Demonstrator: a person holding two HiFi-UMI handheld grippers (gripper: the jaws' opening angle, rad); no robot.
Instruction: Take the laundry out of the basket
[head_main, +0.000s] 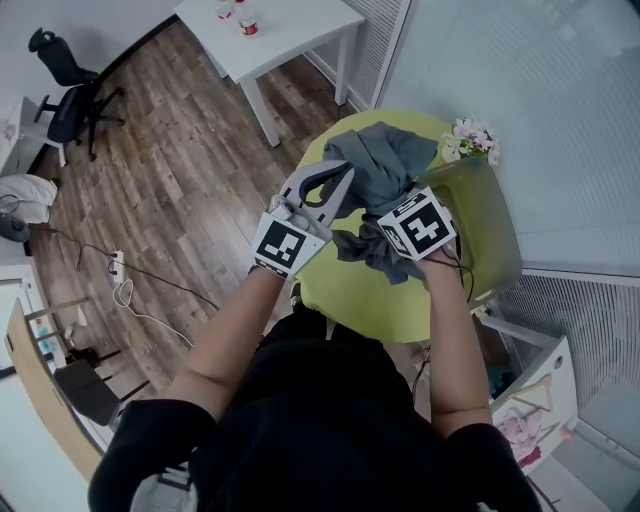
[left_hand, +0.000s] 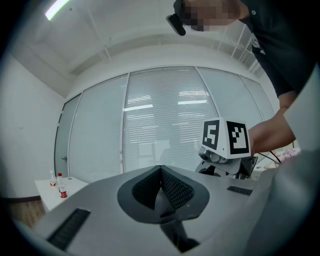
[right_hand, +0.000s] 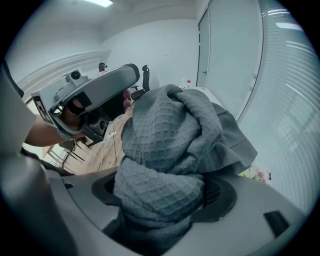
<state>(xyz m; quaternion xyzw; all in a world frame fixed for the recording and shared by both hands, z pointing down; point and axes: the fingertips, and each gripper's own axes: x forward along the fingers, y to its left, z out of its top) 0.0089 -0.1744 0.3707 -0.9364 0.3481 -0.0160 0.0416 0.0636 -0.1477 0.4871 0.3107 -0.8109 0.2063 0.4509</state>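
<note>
A grey waffle-weave towel (head_main: 378, 160) hangs bunched above the round lime-green table (head_main: 355, 290). My right gripper (head_main: 374, 230) is shut on the towel (right_hand: 165, 145), and folds of it fill the space between the jaws and hide the fingertips. The translucent green basket (head_main: 503, 250) stands at the table's right edge, just right of that gripper. My left gripper (head_main: 332, 186) is level, left of the towel, its pads (left_hand: 170, 190) pressed together with nothing between them. The right gripper's marker cube (left_hand: 226, 137) shows beyond it.
Pale artificial flowers (head_main: 472, 138) sit at the table's far right. A white table (head_main: 290, 40) with small bottles (head_main: 245, 18) stands beyond, and an office chair (head_main: 68, 95) at the far left. Cables (head_main: 125, 290) lie on the wooden floor. A blinds-covered glass wall (head_main: 520, 80) runs along the right.
</note>
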